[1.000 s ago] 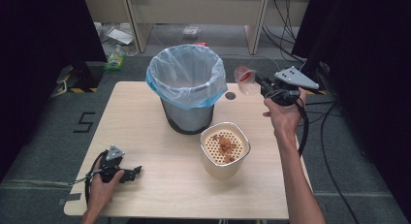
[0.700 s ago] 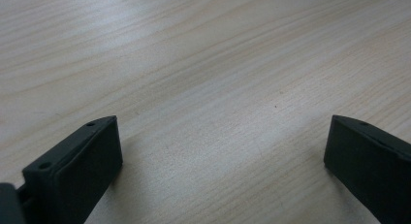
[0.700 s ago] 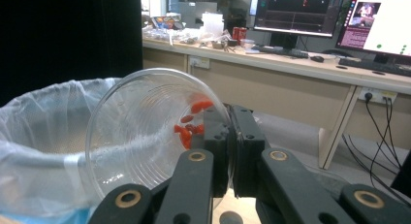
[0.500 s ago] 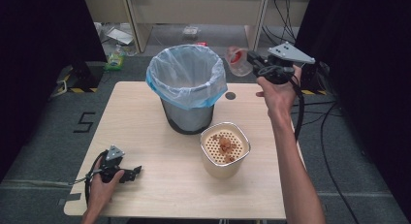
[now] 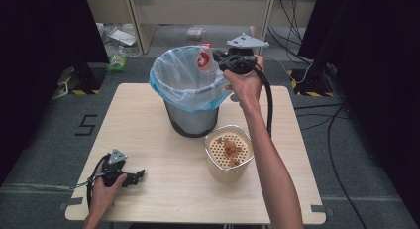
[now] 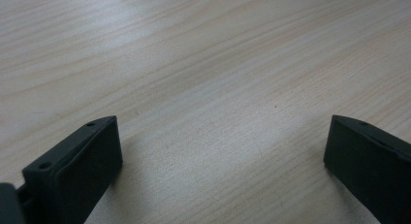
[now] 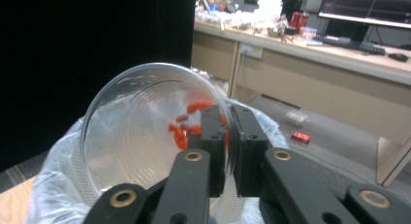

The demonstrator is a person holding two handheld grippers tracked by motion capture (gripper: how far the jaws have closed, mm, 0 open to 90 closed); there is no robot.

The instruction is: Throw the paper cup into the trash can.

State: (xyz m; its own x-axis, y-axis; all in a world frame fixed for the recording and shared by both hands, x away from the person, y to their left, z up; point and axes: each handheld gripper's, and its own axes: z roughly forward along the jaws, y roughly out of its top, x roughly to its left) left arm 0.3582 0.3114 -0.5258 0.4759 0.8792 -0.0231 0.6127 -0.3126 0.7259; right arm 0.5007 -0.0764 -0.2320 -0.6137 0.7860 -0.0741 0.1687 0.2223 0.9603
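1. High view: A light wooden table [image 5: 163, 120] has a grey bin [image 5: 190, 87] near its back edge. The bin is lined with a pale blue plastic bag [image 5: 178, 78]. In front of the bin and a little to the right stands a cream pot [image 5: 229, 154] with a top full of small holes. Some brown bits [image 5: 230, 148] lie on that top. The right gripper [image 5: 215, 58] is held up high at the bin's back right rim. It pinches a clear plastic cup [image 5: 203, 60] with red stuff in it, and the cup is tipped over the open bag. The left gripper [image 5: 136, 175] lies low on the table near the front left corner, well away from the bin. The left hand [image 5: 101, 192] holds it, and its jaws look open.

2. Left gripper view: The two black jaws stand far apart, with nothing between them. Bare wood of the table [image 6: 203, 73] shows between and beyond them.

3. Right gripper view: The right gripper [image 7: 228, 136] has its jaws squeezed tight on the rim of the clear cup [image 7: 140, 132]. The cup lies on its side with its open mouth toward the camera. Small red pieces [image 7: 186, 122] sit inside it near the jaws. The crinkly bag [image 7: 53, 185] of the bin is just below the cup. Far behind are a long desk [image 7: 329, 54] and a dark screen [image 7: 368, 10].
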